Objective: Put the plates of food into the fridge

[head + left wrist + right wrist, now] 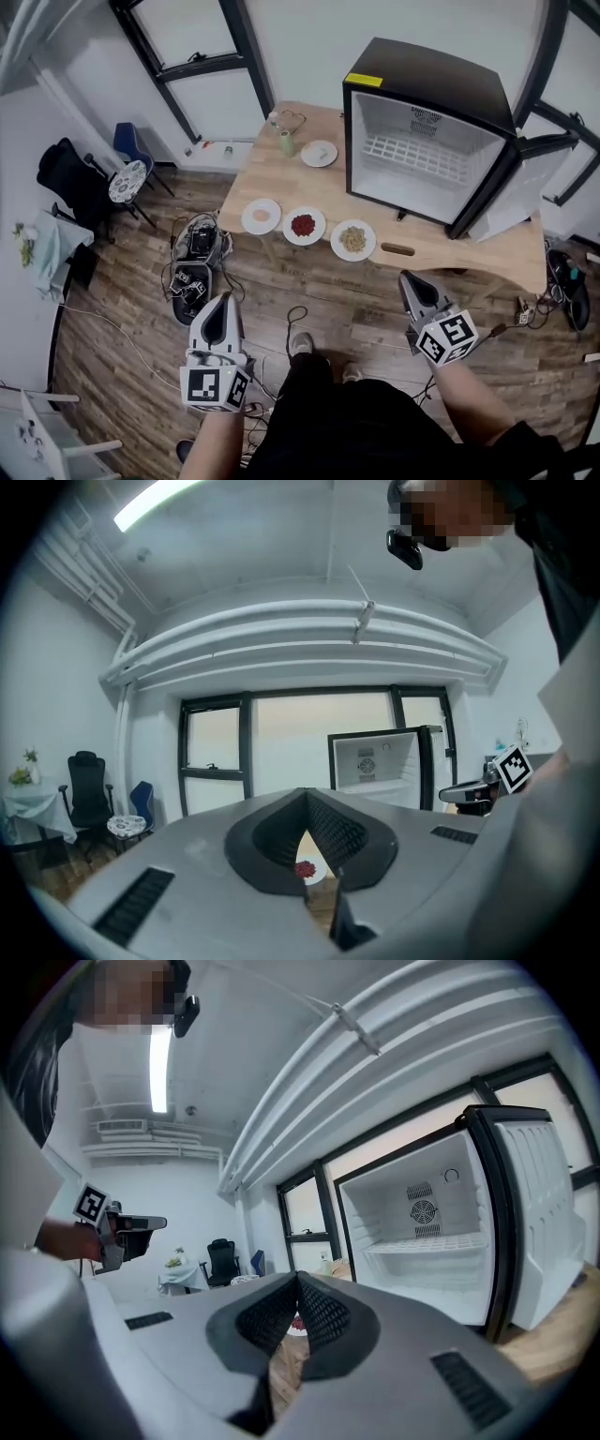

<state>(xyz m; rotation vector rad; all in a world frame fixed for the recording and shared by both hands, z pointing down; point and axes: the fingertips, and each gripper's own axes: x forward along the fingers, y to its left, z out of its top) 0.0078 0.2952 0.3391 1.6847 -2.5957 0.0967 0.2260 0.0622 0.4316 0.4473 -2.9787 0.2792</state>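
Claws both closed, nothing in them: left claw, right claw, both short of the table. Fridge stands open, door swung to its right; no plate shows inside. Task not begun, by my reading: all four left to move. Left of fridge, in a row: pale plate, red plate, tan plate. Back plate sits beside a cup. Brown piece just before fridge may obstruct. Cables on floor, well left of fridge.

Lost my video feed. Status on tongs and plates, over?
Left tongs, right tongs shut, empty. Three plates of food at table front, fourth plate behind; none in fridge. Fridge open, nothing blocking.
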